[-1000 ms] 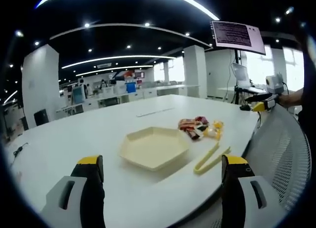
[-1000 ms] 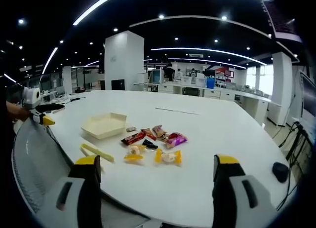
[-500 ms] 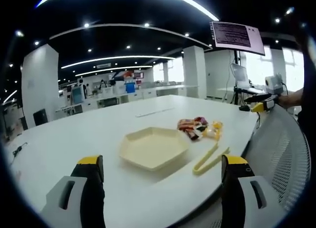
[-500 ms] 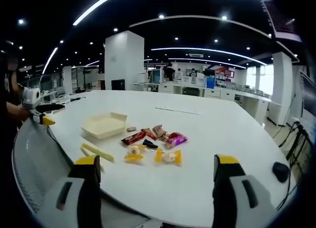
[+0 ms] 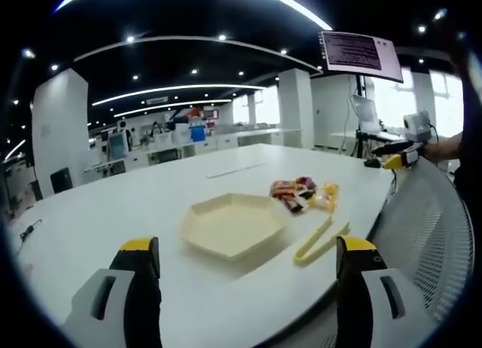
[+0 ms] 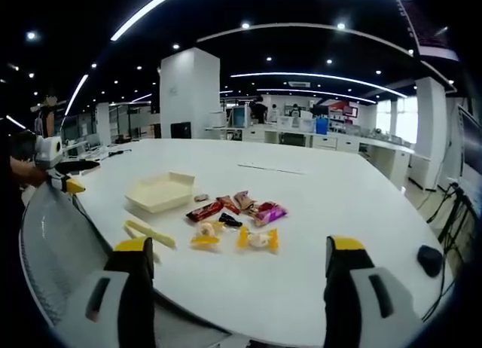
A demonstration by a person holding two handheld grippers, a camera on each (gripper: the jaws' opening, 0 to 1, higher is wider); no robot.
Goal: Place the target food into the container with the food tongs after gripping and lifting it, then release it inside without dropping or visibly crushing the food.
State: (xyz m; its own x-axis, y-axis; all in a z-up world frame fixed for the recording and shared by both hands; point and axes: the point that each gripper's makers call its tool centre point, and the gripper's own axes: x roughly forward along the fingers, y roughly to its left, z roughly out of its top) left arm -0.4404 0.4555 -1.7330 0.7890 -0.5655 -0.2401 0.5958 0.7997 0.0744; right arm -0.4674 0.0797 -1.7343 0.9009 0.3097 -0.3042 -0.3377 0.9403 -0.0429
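White table (image 5: pixel 151 205) at frame centre holds a yellow tray (image 5: pixel 235 224), tongs (image 5: pixel 322 241) and wrapped snacks (image 6: pixel 235 216); both grippers' jaws spread apart, empty.

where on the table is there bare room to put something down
Bare table spreads beyond the snack packets, toward the far edge and the black mouse. It is crowded between the yellow tray, the tongs and the packets.

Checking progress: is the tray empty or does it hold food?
Empty. The tray shows a bare bottom; the snacks lie on the table beside it.
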